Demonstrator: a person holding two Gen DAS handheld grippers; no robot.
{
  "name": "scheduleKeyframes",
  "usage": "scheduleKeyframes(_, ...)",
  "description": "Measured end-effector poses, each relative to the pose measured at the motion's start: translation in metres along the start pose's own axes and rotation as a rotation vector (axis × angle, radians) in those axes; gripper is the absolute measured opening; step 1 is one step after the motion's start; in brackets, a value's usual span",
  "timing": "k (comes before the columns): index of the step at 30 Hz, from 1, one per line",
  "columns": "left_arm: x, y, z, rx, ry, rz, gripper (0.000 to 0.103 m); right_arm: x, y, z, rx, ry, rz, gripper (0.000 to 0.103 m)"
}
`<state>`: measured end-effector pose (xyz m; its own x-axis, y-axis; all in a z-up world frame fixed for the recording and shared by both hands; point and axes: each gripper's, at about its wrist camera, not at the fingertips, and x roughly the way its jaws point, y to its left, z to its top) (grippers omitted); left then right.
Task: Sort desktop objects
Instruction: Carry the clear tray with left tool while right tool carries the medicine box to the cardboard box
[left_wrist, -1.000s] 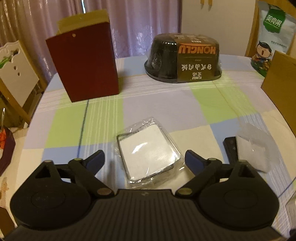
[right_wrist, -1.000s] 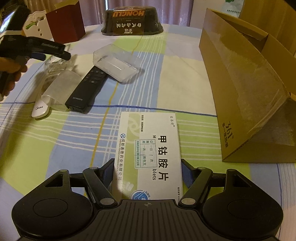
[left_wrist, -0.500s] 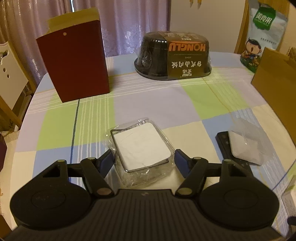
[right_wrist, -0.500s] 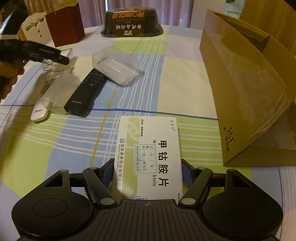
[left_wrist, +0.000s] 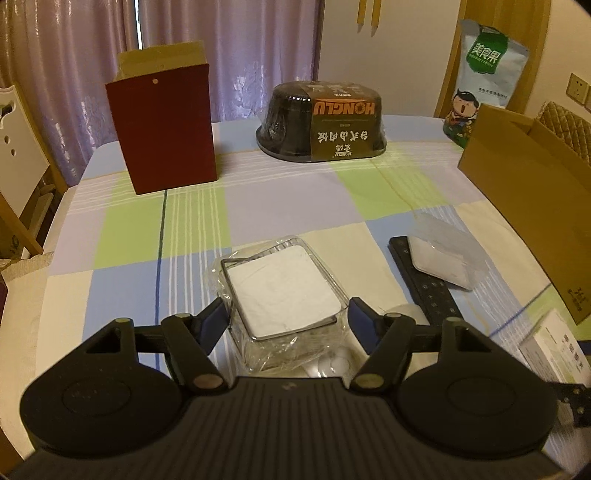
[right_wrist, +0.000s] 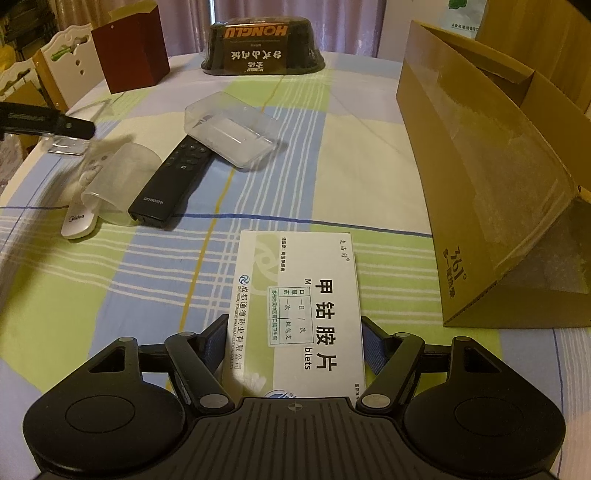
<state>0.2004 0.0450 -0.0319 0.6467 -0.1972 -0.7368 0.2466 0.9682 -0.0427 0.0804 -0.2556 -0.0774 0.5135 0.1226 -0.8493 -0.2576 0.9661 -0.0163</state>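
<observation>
Left wrist: low over table's left, facing far curtains.
Right wrist: low, near edge, facing likewise.
Shared: black remote (left_wrist: 424, 280) (right_wrist: 170, 184) (both views), far bowl (left_wrist: 325, 125) (right_wrist: 262, 48).

A home dining room: checked tablecloth (left_wrist: 280, 206), purple curtains (left_wrist: 240, 44), wooden chair (left_wrist: 22, 173), snack bag (left_wrist: 484, 74).

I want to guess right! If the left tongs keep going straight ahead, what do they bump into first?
Probably the wrapped white pad: it already sits between the open left tongs. Far beyond it stands the black bowl.
</observation>
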Motion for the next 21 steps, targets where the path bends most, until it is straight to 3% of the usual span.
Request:
scheduleKeyframes(9, -0.033, -0.014, -0.004, 0.026, -0.028, -0.040, 0.066, -0.003, -0.003, -0.001, 0.029, -0.004, 0.007, 0.070)
scheduleKeyframes(21, -0.065, -0.077, 0.000, 0.132, -0.058, -0.168, 0.066, -0.076, -0.007, 0.013, 0.055, -0.137, -0.002, 0.070)
